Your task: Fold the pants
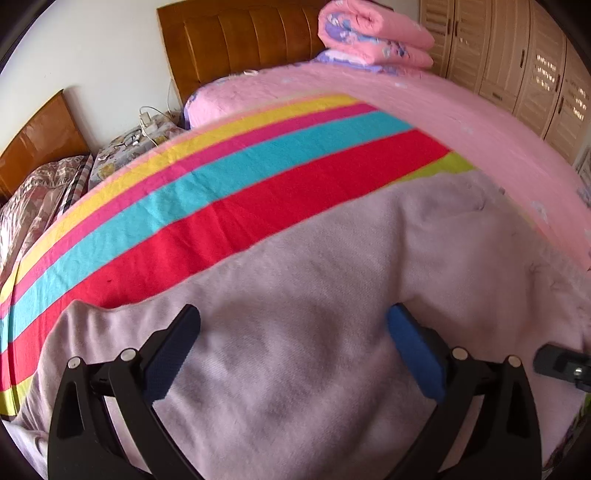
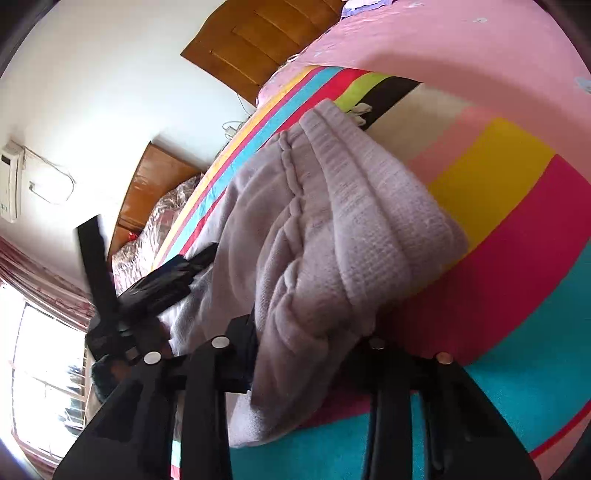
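Observation:
The pale lilac fleece pants [image 1: 332, 295] lie spread on a striped blanket [image 1: 221, 192] on the bed. My left gripper [image 1: 293, 328] is open just above the pants, its blue pads [image 1: 417, 354] apart with nothing between them. In the right wrist view my right gripper [image 2: 310, 354] is shut on the bunched waistband end of the pants [image 2: 332, 229] and holds it lifted off the blanket [image 2: 517, 229]. The fabric hides its fingertips. The left gripper [image 2: 166, 280] shows at the left of that view, resting on the pants.
A pink bed sheet [image 1: 443, 110] surrounds the blanket. A folded pink quilt [image 1: 373, 33] lies by the wooden headboard [image 1: 240, 40]. A wardrobe [image 1: 524, 62] stands at the right. A second bed [image 1: 40, 199] and a nightstand [image 1: 133, 144] are at the left.

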The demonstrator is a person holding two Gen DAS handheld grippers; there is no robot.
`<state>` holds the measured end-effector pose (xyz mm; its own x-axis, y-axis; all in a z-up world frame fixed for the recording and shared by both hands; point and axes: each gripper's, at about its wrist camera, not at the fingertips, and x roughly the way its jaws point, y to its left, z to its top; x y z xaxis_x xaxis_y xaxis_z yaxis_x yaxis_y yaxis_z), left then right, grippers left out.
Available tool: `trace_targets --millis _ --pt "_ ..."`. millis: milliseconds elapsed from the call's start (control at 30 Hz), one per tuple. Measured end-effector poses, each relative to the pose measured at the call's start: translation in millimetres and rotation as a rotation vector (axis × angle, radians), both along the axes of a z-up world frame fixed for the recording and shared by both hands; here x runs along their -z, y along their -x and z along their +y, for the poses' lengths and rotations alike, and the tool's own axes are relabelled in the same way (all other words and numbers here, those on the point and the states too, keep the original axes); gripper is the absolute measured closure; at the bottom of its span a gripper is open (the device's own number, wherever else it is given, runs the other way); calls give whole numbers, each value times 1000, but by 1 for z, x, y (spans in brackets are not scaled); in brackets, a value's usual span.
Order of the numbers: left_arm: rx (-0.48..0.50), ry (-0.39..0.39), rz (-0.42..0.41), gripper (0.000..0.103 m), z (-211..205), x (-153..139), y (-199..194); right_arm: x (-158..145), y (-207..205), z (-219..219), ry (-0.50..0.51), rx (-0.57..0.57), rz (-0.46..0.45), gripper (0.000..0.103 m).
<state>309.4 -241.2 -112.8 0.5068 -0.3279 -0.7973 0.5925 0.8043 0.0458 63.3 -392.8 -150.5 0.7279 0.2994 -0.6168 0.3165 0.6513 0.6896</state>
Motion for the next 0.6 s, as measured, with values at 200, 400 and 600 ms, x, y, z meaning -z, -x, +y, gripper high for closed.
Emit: trace_targets --millis 200,400,600 --pt "-226 123 69 1 63 -23 -31 4 1 8 17 17 -17 71" --pt "-303 25 119 1 65 9 -59 9 9 5 -37 43 -46 72" --pt "-332 86 13 6 68 -26 -46 8 12 0 -92 55 -38 70"
